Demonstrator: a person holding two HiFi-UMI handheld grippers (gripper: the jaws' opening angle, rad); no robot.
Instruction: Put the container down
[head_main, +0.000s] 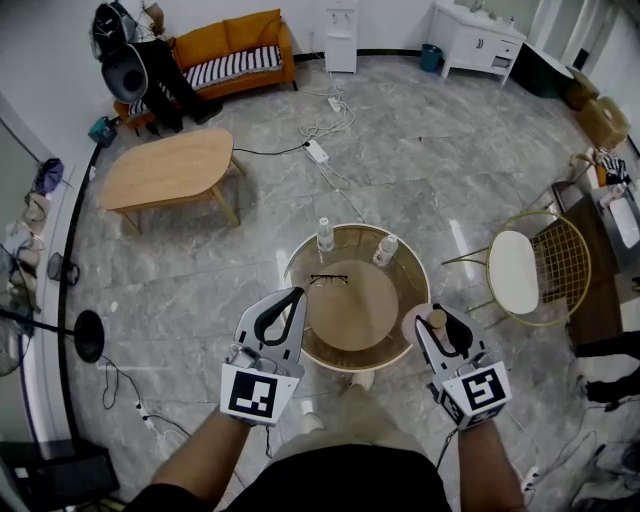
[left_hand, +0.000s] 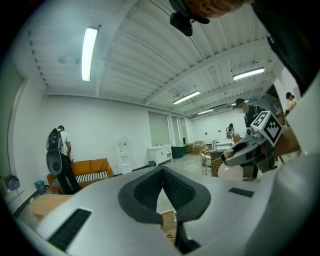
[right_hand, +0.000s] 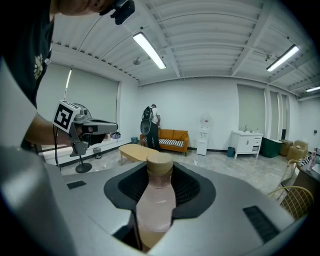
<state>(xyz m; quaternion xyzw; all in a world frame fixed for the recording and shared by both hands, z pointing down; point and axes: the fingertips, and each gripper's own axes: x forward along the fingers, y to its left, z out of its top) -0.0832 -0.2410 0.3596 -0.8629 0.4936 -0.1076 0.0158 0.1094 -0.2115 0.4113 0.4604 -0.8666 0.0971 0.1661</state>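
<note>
2 grippers up | right gripper (right_hand: 159, 172) clamps pale pink bottle with tan cap (right_hand: 156, 200), off the ground, just beside round wooden table (head_main: 352, 310) | left gripper (left_hand: 161, 171) jaw tips together, nothing between

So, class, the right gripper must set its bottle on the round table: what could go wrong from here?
The pink bottle held by the right gripper appears outside the round table's rim; released here, it may drop to the floor.
Two other bottles and glasses already sit there; setting down nearby could topple them.
</note>
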